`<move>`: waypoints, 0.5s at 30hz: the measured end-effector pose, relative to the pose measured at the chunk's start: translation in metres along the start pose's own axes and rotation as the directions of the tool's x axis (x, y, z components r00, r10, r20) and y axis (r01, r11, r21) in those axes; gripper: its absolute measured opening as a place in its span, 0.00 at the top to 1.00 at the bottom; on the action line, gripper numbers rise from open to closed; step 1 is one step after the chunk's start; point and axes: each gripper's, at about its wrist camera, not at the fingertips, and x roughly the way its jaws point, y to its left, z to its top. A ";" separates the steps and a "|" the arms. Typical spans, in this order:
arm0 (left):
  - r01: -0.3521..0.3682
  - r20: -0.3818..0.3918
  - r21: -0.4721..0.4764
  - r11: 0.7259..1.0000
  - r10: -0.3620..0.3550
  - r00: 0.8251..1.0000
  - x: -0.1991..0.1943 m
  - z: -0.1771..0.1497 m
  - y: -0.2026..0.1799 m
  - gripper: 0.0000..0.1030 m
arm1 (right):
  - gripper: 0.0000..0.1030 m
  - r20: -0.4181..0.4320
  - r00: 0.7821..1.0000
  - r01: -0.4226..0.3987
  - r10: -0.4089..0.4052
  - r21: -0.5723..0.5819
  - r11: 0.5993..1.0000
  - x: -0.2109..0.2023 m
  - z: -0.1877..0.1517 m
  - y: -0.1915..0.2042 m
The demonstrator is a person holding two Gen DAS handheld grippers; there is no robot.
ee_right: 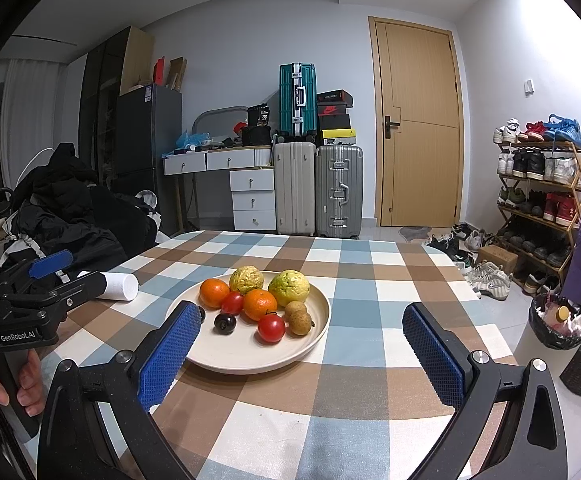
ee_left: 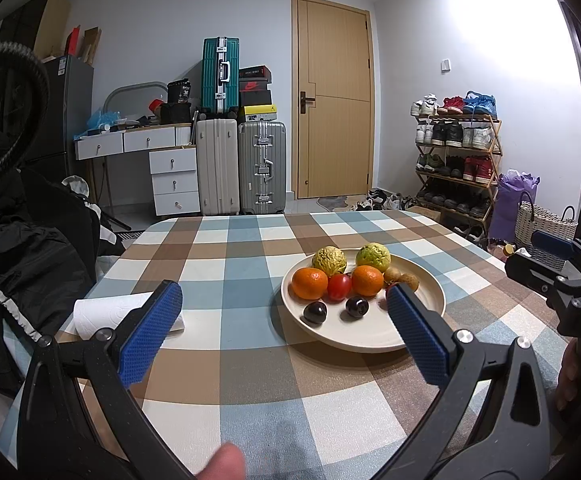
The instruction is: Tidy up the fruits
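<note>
The left claw [ee_left: 284,300] hangs wide apart and empty at the lower centre of its view; the right claw [ee_right: 302,320] likewise gapes with nothing between its pads. At mid-frame a cream plate [ee_right: 226,354] on the checked bench [ee_right: 354,384] carries two oranges [ee_right: 260,304], guavas [ee_right: 289,288], tomatoes [ee_right: 271,328], dark plums [ee_right: 225,323] and what may be longans [ee_right: 300,322]. A paper roll [ee_right: 121,286] lies left.

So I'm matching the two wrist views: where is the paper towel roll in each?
Left wrist: paper towel roll lies low left, behind the left finger.
Right wrist: paper towel roll lies left of the plate, partly behind the left gripper.
Shared landmark: wooden door.
</note>
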 end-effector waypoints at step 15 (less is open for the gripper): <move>0.000 0.000 0.000 1.000 0.000 1.000 0.001 0.000 0.000 0.00 | 0.00 0.000 1.000 0.000 0.000 0.000 1.000 0.000 0.000 0.000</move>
